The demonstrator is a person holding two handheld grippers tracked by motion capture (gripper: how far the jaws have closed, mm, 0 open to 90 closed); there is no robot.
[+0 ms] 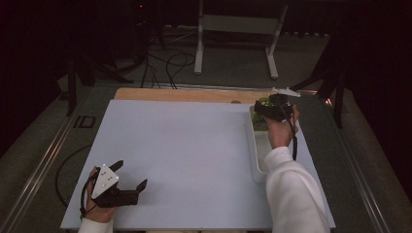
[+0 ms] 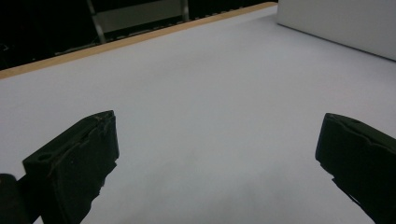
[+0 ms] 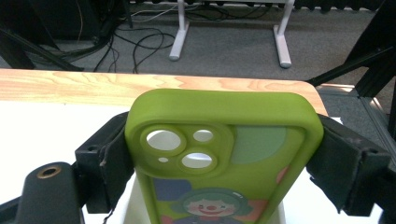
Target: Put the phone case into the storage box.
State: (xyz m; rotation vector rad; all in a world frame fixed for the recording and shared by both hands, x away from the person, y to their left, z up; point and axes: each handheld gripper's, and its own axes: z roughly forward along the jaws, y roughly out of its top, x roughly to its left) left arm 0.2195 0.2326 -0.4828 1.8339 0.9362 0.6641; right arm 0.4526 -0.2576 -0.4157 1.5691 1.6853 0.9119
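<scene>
A green phone case [image 3: 224, 154] with a cartoon clown print and camera cut-outs is clamped across its width between the black jaws of my right gripper [image 3: 224, 163]. In the high view that right gripper [image 1: 274, 110] hangs over the far end of a white tray [image 1: 256, 160] at the table's right side, a bit of the green case [image 1: 263, 103] peeking out. My left gripper [image 1: 130, 175] rests near the front left corner of the white table top [image 1: 184, 155], jaws wide apart. In its own view the left gripper [image 2: 217, 149] has bare table between its jaws.
A wooden strip [image 1: 189, 95] borders the table's far edge. Beyond it stand a white frame stand [image 1: 238, 29] and loose cables [image 1: 165, 63] on the floor. A white box wall [image 2: 341, 23] shows at the upper right of the left gripper view.
</scene>
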